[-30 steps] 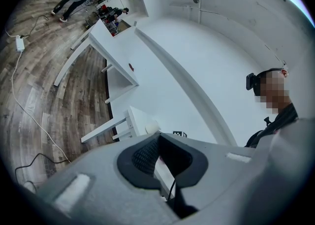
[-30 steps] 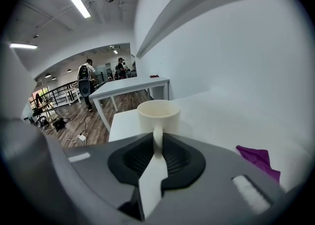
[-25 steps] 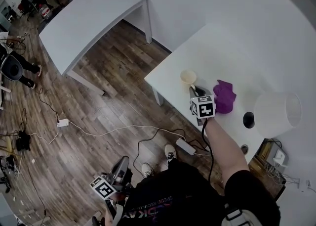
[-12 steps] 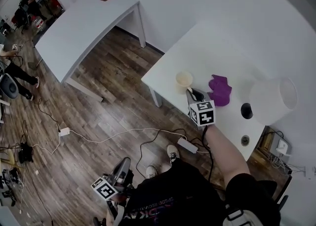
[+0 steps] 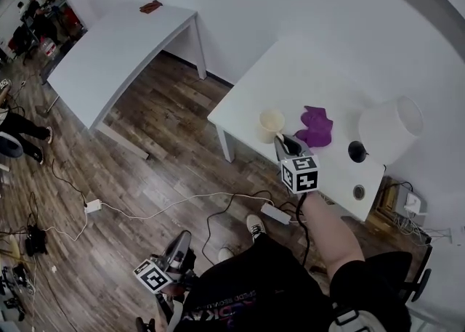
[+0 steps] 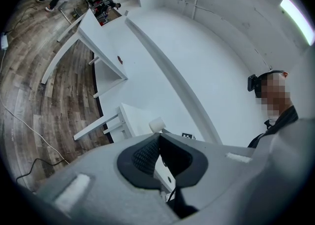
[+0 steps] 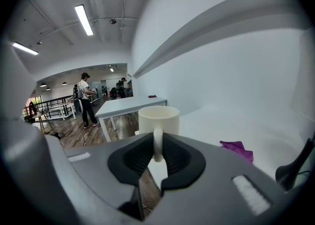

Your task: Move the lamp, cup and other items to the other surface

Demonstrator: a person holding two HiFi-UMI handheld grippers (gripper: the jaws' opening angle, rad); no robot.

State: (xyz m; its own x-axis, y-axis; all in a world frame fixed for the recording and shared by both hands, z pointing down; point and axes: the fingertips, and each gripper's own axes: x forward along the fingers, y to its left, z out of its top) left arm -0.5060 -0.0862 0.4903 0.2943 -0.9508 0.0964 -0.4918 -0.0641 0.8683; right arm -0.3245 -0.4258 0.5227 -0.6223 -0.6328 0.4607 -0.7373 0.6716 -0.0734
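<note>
My right gripper (image 5: 280,139) is shut on the handle of a cream cup (image 5: 271,124), which hangs upright just above the near white table (image 5: 290,69), close to its left edge. In the right gripper view the cup (image 7: 158,119) stands straight ahead, its handle pinched between the pads (image 7: 139,156). A purple cloth (image 5: 316,126) lies to the cup's right. Beyond it stands a lamp (image 5: 389,128) with a white shade and black base. My left gripper (image 5: 178,245) hangs low beside my legs, shut and holding nothing (image 6: 158,138).
A second white table (image 5: 109,47) stands across the wooden floor at the upper left, with a small reddish item (image 5: 151,6) on its far end. Cables and a power strip (image 5: 275,214) lie on the floor by my feet. People (image 5: 33,3) stand at the far left.
My right gripper has lifted the cup and drawn it away from the purple cloth toward the table's left edge. The left gripper stays low beside my legs.
</note>
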